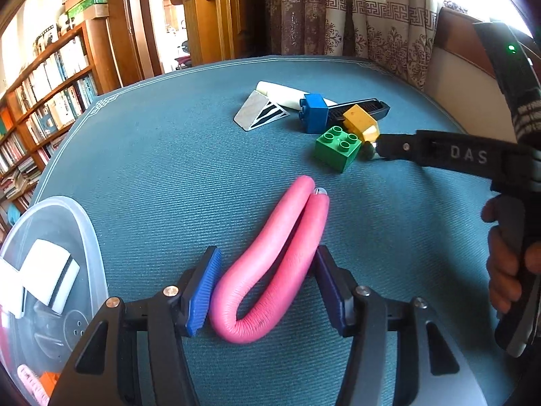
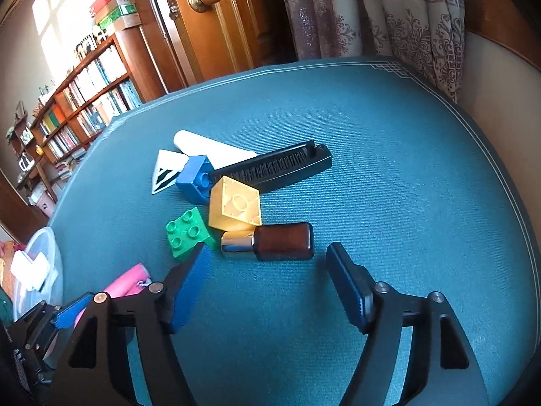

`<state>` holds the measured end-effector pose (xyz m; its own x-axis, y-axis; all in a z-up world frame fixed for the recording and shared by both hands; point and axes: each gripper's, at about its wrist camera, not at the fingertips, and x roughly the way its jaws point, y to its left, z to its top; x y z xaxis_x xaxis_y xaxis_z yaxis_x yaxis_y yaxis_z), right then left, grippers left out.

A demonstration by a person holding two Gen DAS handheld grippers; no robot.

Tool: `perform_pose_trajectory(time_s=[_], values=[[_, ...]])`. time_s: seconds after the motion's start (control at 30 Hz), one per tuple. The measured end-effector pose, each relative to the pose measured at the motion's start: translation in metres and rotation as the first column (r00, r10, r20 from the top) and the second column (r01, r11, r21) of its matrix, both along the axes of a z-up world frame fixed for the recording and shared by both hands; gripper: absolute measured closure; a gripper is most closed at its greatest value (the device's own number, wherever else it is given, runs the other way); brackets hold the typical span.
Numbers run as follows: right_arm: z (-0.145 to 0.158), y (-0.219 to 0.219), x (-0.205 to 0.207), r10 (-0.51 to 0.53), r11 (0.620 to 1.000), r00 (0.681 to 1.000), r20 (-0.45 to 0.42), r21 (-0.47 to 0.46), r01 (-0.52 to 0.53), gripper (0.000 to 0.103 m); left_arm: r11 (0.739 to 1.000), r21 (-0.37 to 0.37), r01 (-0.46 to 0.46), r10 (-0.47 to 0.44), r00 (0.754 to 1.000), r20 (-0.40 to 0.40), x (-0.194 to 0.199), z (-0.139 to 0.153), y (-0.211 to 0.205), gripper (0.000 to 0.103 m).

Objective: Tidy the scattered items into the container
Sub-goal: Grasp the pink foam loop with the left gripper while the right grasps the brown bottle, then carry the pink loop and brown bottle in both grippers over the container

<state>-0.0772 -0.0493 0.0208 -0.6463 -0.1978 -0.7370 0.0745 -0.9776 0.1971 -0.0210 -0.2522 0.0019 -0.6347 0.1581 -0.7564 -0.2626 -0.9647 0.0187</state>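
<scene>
A pink foam tube (image 1: 290, 223), folded double, lies on the teal table (image 1: 152, 169). My left gripper (image 1: 265, 287) is open, with its blue pads close on either side of the tube's bent end. A brown bottle (image 2: 282, 241) with a silver cap lies on its side just beyond the fingertips of my right gripper (image 2: 268, 287), which is open and empty. Past the bottle sit a green brick (image 2: 187, 233), a yellow brick (image 2: 235, 208) and a blue brick (image 2: 196, 177). The clear plastic container (image 1: 84, 237) stands at the left and holds white items.
A black comb (image 2: 277, 165), a white tube (image 2: 209, 147) and a white triangular card (image 2: 165, 169) lie behind the bricks. A hand (image 1: 503, 270) holds the right gripper's handle. A bookshelf, a wooden door and curtains stand beyond the table's far edge.
</scene>
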Motion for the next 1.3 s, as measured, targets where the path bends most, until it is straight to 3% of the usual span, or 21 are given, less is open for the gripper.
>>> perform_pose_trajectory(time_s=[0.3,0.37,0.83,1.1,1.3], values=[[-0.007,-0.016,-0.008,0.002,0.993,1.000,-0.026,0.119,0.001,0.029,1.000,-0.002,-0.010,0.010,1.000,-0.006,0.000,-0.001,0.003,0.041],[-0.007,-0.018,-0.006,0.001,0.990,0.999,-0.035,0.141,0.004,0.039,1.000,-0.001,-0.014,0.014,1.000,-0.006,-0.001,-0.001,0.004,0.041],[0.001,0.005,0.025,-0.016,0.995,0.999,-0.043,0.096,0.020,0.039,0.998,0.042,0.050,-0.050,0.999,-0.003,0.014,0.007,0.022,0.042],[0.012,0.013,0.046,-0.028,0.998,0.998,-0.056,0.057,0.031,0.039,0.998,0.052,0.028,-0.026,0.999,-0.040,0.026,0.022,0.014,0.044],[0.019,0.004,0.056,-0.005,0.999,0.997,-0.071,0.045,0.009,0.039,0.998,0.066,-0.002,0.007,0.998,-0.069,0.035,0.035,-0.002,0.051]])
